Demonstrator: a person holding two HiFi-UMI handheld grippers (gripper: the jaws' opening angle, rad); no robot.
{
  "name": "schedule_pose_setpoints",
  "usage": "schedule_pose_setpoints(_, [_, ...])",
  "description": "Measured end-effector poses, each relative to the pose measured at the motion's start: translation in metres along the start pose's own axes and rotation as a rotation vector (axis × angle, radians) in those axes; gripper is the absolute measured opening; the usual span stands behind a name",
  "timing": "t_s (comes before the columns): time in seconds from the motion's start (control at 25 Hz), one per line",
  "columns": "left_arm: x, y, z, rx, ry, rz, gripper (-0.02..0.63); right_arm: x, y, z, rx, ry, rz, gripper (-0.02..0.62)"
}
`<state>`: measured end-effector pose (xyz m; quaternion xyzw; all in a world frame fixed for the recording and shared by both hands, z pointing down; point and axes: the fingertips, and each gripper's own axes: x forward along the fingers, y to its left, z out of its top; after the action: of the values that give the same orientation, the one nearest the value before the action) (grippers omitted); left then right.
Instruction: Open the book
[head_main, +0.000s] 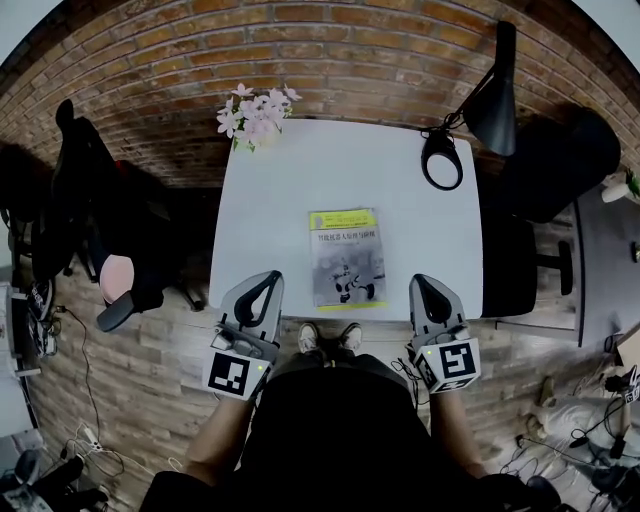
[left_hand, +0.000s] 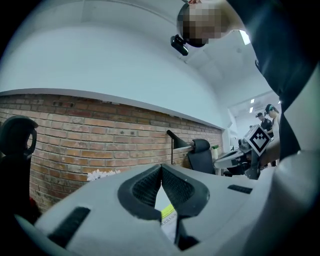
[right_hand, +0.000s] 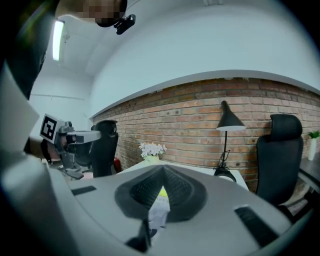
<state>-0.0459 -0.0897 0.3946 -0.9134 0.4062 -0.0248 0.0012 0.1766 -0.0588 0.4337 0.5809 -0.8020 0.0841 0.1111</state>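
Book (head_main: 346, 257) lay closed, cover up, at the surface's (head_main: 300, 170) near edge. Left gripper (head_main: 266, 283) and right gripper (head_main: 424, 288) hung either side, just off it, fingers clenched, empty. Best, I judged: slide one tip under the cover's free edge, steady the spine side.

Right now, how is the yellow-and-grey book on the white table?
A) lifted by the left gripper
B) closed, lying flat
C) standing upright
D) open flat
B: the yellow-and-grey paperback book lies flat on the white table, front cover up and shut.
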Motion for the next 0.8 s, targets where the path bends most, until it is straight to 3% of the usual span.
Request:
schedule_pose_setpoints(0.4, [-0.011, -0.002, -0.016, -0.028, 0.061, 0.030, 0.025, 0.038, 0.000, -0.081, 0.093, 0.163, 0.067, 0.039])
schedule_pose_setpoints(0.6, [-0.029, 0.004, -0.029, -0.040, 0.099, 0.066, 0.025, 0.064, 0.000, -0.129, 0.115, 0.253, 0.062, 0.091])
schedule_pose_setpoints(0.8, [-0.043, 0.005, -0.034, -0.045, 0.116, 0.092, 0.025, 0.083, -0.011, -0.190, 0.286, 0.382, -0.007, 0.126])
